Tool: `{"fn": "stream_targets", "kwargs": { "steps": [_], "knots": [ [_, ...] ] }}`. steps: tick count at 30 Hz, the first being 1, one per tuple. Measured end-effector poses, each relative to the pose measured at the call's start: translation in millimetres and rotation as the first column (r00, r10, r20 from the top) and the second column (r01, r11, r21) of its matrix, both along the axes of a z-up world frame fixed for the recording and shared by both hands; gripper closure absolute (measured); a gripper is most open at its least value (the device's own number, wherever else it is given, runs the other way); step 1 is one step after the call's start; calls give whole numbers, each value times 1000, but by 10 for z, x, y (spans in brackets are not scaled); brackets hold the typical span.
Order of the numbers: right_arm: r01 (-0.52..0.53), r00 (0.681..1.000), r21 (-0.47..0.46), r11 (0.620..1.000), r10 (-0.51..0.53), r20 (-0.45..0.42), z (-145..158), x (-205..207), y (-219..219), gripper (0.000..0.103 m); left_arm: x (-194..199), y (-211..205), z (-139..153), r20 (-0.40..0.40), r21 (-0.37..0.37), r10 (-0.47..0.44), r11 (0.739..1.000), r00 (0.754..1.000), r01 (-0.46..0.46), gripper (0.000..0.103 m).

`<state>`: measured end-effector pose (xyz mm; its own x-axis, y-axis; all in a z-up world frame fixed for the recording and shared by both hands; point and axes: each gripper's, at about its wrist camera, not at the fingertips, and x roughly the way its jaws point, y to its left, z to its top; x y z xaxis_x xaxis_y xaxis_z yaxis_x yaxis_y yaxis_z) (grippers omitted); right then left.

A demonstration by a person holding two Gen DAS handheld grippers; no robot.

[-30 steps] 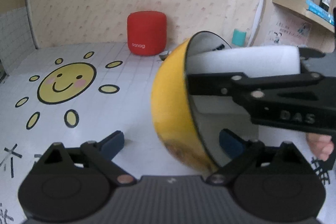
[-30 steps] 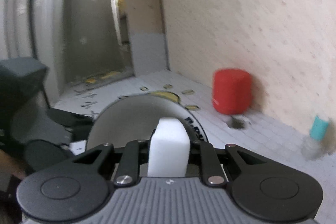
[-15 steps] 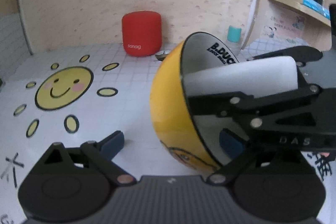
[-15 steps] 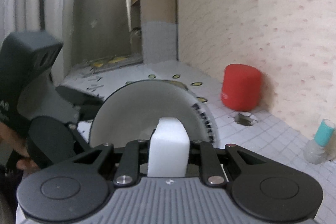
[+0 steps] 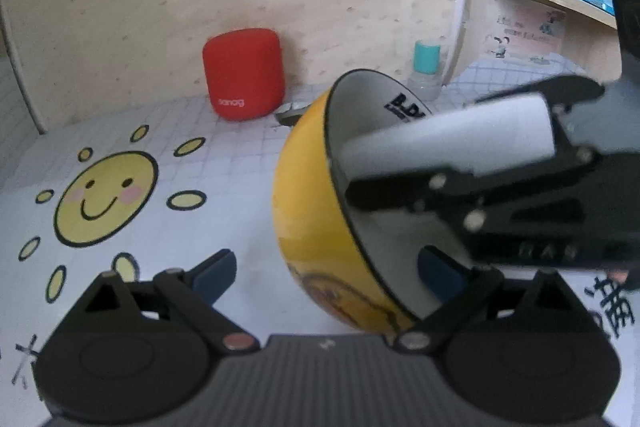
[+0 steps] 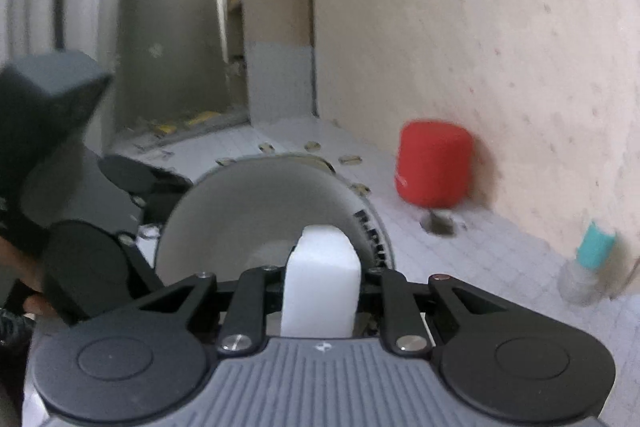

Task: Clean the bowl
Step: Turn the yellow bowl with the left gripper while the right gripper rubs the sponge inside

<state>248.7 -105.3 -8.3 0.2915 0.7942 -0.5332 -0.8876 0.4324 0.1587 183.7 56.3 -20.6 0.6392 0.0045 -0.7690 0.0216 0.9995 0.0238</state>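
- The bowl [image 5: 316,211] is yellow outside and white inside; it is tipped on its side, with its rim between the wide-apart fingers of the left gripper [image 5: 328,269], whose pad lies inside.
- The right gripper [image 6: 320,279] is clamped on the white sponge [image 6: 320,279]; the sponge has tilted and shifted inside, so wiping seems under way.
- The tabletop [image 5: 224,179] has a sun drawing; a red speaker [image 5: 244,75] stands at the wall.
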Motion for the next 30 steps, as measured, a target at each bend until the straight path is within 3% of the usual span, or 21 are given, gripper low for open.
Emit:
{"fn": "stream_targets", "kwargs": {
  "steps": [11,22,27,30],
  "knots": [
    [-5,998,34,999,8,-70,-29,73,-51,88,-73,9,11,-21,-52,111,992,994,-112,0],
    [-22,993,40,999,26,-115,-24,45,-8,86,-39,38,-23,-2,-35,56,998,998,-56,0],
    [-34,998,113,993,41,-57,71,-39,-21,86,-10,73,-61,-8,-32,69,997,998,-69,0],
    [-1,1000,86,996,0,6,87,-63,-34,86,6,59,-66,-8,-27,66,997,998,-66,0]
  ]
}}
